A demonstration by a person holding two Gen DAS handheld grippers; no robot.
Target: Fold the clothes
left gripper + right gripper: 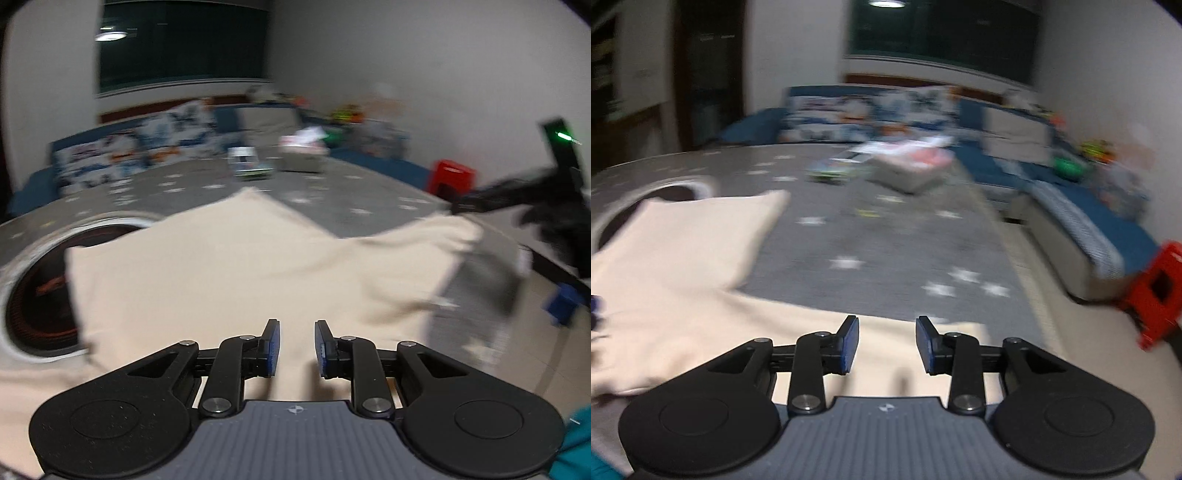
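Grey star-print rug (886,236) carries one cream garment (229,266); left hand-held gripper (297,349) and right hand-held gripper (887,345) both hover over it, jaws apart, empty; only right view shows doorway (705,74)

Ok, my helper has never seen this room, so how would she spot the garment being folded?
Start at the grey star-patterned rug covering the floor. On its near left side lies the cream garment, spread flat beneath both tools. It is the only large plain pale cloth; everything else on the rug is small and colourful.
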